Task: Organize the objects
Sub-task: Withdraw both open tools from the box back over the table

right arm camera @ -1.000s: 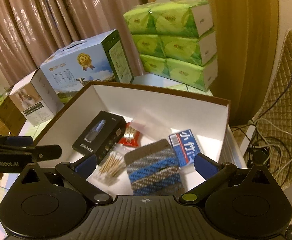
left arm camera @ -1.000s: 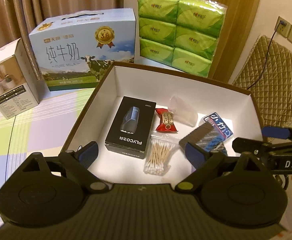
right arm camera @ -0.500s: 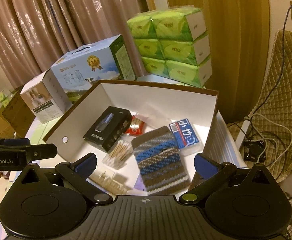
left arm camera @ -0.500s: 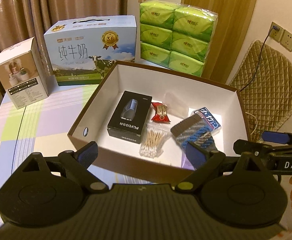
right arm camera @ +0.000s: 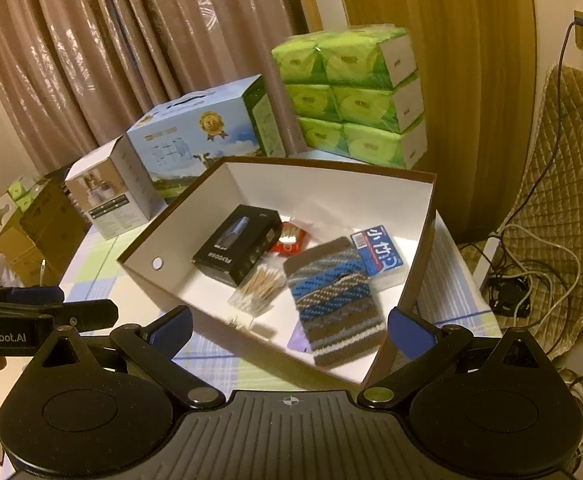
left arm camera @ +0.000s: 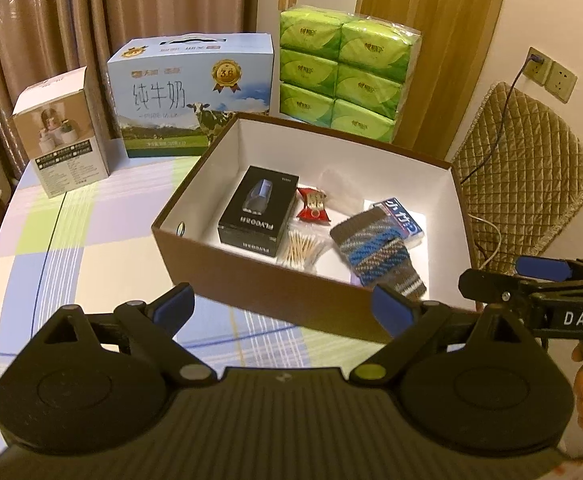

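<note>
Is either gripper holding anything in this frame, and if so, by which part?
Nothing is held. The left gripper and right gripper are both open and empty, in front of the brown box.

Brown box [left arm camera: 275, 288], white inside; blue-brown striped pouch [left arm camera: 379, 256].
</note>
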A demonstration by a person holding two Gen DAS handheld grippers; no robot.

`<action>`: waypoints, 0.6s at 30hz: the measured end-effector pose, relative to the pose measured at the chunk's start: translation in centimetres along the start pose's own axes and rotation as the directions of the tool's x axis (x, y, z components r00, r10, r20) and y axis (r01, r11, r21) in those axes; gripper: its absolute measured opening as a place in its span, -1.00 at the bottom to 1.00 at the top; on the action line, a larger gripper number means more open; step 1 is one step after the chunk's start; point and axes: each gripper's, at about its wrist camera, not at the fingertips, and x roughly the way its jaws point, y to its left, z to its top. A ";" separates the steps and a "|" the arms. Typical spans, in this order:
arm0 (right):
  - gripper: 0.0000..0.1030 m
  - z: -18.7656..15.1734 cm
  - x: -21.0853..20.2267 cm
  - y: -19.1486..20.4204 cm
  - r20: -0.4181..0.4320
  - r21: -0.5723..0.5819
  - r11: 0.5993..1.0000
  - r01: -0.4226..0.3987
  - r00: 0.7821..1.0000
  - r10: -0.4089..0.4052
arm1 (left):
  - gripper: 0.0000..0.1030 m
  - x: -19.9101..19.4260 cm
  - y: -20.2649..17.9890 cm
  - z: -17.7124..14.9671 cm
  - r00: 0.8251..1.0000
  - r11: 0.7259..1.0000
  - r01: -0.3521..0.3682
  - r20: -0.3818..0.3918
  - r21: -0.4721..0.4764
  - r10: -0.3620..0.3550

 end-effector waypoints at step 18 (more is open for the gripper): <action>0.96 -4.6 -3.0 2.8 -0.044 -0.032 0.998 -0.046 0.998 0.045 | 0.82 -4.9 2.0 -6.2 0.999 0.997 -0.026 -0.030 -0.073 0.024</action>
